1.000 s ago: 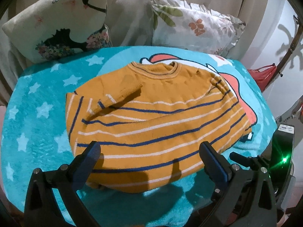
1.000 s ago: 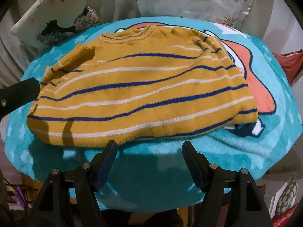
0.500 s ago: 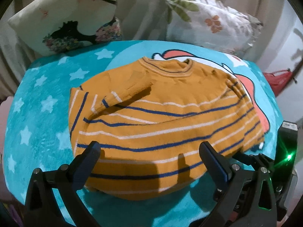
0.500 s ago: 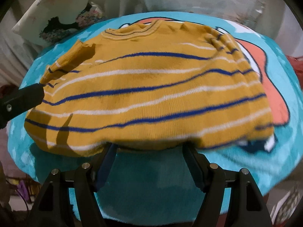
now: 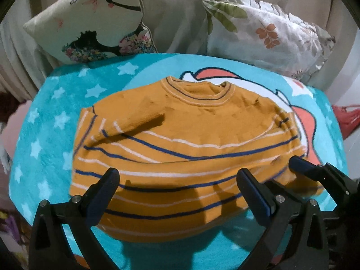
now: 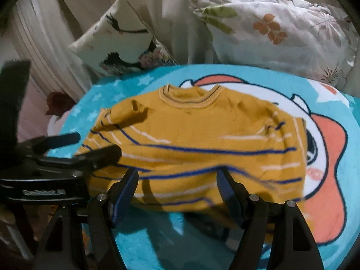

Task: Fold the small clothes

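A small mustard-yellow sweater with blue and white stripes lies on a teal cartoon blanket, neck hole at the far side, both sleeves folded in. My left gripper is open, its fingers over the sweater's near hem. My right gripper is open too, fingers spread over the hem of the sweater. The right gripper's fingertip shows at the hem's right end in the left wrist view. The left gripper shows at the hem's left side in the right wrist view.
Two printed pillows lean against a beige curtain behind the blanket. A red object sits off the right edge. The blanket's near edge drops off just below the hem.
Both grippers moved forward onto the sweater's near hem. The hem now looks bunched and lifted at the near edge. The right view is motion-blurred.
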